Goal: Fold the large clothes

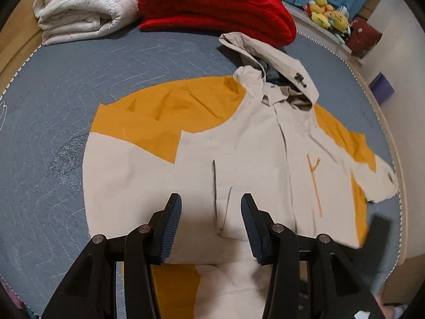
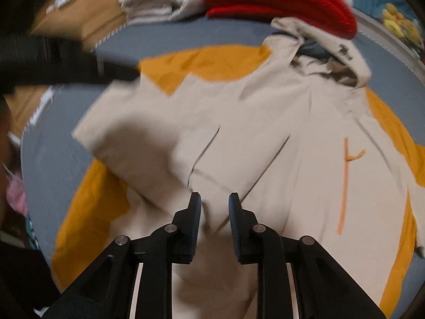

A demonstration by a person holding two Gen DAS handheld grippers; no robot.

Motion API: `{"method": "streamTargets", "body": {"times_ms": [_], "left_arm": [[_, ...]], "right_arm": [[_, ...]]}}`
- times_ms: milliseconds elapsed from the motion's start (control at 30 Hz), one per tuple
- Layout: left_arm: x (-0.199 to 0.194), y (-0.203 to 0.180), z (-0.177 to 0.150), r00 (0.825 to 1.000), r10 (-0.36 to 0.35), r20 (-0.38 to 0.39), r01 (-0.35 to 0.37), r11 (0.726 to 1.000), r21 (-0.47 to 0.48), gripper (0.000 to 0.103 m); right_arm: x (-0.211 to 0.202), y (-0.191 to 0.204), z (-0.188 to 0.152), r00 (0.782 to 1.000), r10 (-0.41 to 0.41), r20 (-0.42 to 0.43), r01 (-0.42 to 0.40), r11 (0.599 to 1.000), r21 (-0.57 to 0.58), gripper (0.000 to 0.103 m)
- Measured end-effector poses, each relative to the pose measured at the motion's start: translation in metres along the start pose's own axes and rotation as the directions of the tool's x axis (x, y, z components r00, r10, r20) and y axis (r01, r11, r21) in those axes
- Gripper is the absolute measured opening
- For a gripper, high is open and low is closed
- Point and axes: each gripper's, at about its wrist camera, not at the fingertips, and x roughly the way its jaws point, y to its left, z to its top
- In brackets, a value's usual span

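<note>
The beige and orange hooded jacket (image 1: 255,143) lies front-up and spread on the grey quilted mat (image 1: 66,85), its left sleeve already folded across the chest and its hood touching the folded red blanket (image 1: 217,2) beside the folded white blanket (image 1: 82,8). The left tool (image 1: 211,207) hovers with jaws apart and nothing between them, and the right tool (image 2: 214,204) is likewise part-open and empty above the hem. To fold well, I judge each tool should pinch 1 hem corner and carry both evenly toward the hood.
</note>
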Motion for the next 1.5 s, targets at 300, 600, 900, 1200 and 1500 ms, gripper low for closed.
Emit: {"method": "streamTargets", "body": {"times_ms": [300, 600, 900, 1200, 1500], "left_arm": [[-0.006, 0.015, 0.006, 1.000, -0.007, 0.006, 0.007, 0.999, -0.050, 0.043], [-0.007, 0.019, 0.011, 1.000, -0.009, 0.016, 0.010, 0.998, -0.059, 0.043], [-0.007, 0.019, 0.012, 1.000, -0.001, 0.023, 0.003, 0.998, -0.064, 0.043], [0.002, 0.025, 0.014, 1.000, 0.021, 0.007, -0.021, 0.997, -0.071, 0.043], [0.007, 0.021, 0.018, 1.000, 0.013, 0.004, -0.013, 0.997, -0.077, 0.043]], "right_arm": [[0.029, 0.013, -0.002, 0.994, -0.102, -0.029, 0.100, 0.993, -0.068, 0.048], [0.011, -0.009, 0.005, 0.995, -0.091, 0.040, 0.090, 0.996, 0.011, 0.007], [-0.055, -0.096, -0.002, 0.972, 0.018, 0.236, -0.126, 0.882, 0.454, 0.006], [-0.038, -0.177, -0.053, 0.996, -0.024, 0.091, -0.058, 0.612, 0.789, 0.011], [-0.028, -0.185, -0.058, 0.998, -0.058, 0.025, 0.016, 0.613, 0.790, 0.045]]}}
